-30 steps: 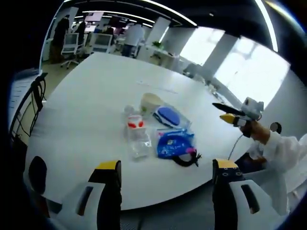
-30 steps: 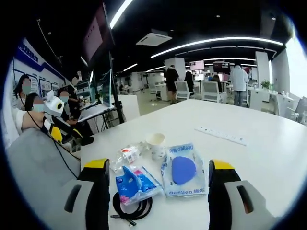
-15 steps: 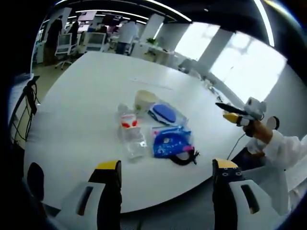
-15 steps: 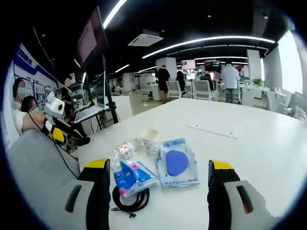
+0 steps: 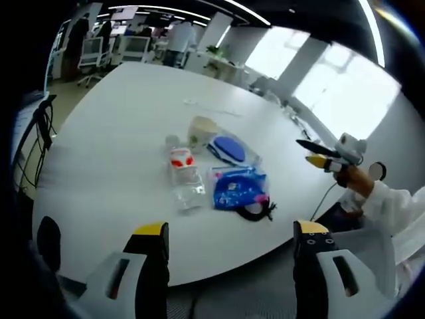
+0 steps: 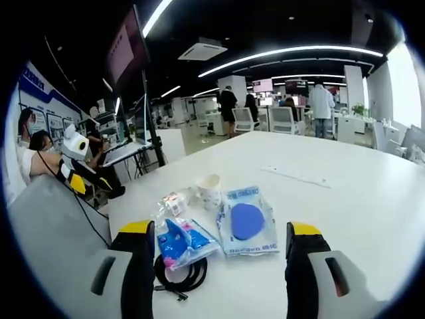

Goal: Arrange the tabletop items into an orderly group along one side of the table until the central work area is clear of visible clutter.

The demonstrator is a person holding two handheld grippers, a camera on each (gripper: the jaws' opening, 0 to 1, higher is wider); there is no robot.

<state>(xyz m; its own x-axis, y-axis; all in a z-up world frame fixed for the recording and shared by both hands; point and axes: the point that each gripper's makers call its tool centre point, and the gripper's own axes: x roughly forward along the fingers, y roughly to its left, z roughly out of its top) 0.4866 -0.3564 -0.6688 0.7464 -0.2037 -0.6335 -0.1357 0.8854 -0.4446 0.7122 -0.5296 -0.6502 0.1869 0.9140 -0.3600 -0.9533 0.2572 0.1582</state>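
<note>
Lying ahead of the spread jaws in the left gripper view, a cluster of items is being seen on the white table [image 5: 113, 153]: a clear plastic bottle [image 5: 183, 174] with a red label just left of the midline, a paper cup [image 5: 202, 128] beyond it, a flat packet with a blue oval [image 5: 230, 149], a blue printed pouch [image 5: 238, 189], and a black cable coil [image 5: 255, 211] (touching the pouch's near edge). The left gripper [image 5: 229, 234] is being held wide open with nothing between its jaws. Off to the right, the right gripper [image 5: 330, 157] is being held by a hand. The right gripper is likewise being kept wide open and empty above the table's near edge in its own view.
</note>
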